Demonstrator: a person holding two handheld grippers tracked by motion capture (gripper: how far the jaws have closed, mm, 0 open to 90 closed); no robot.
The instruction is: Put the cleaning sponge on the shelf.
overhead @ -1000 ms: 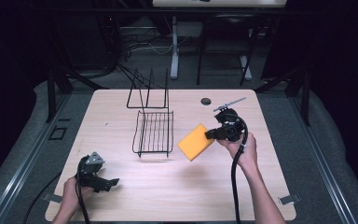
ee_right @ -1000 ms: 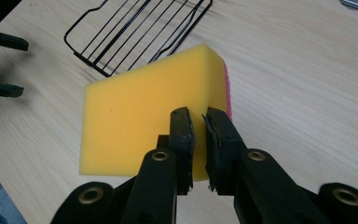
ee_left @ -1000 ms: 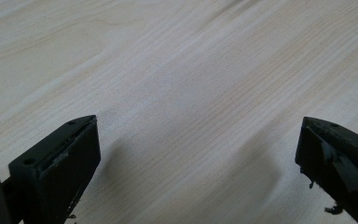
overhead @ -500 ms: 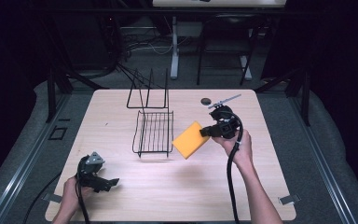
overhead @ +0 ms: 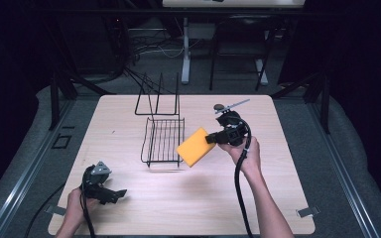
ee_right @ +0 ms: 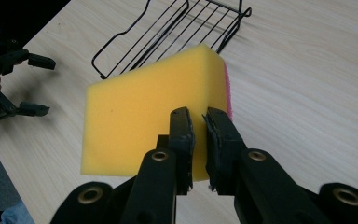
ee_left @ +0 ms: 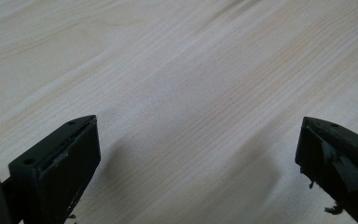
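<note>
With the left gripper (overhead: 115, 195) resting wide open and empty on the light wooden table (overhead: 287, 198), keep the right gripper (overhead: 212, 139) clamped on the yellow rectangular foam sponge (overhead: 194, 147), lowering it squarely into the black wire rack (overhead: 162, 141).

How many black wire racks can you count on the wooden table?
2: a flat black wire basket rack at the table's middle, and an upright black wire frame rack just behind it. None seem hidden.
</note>
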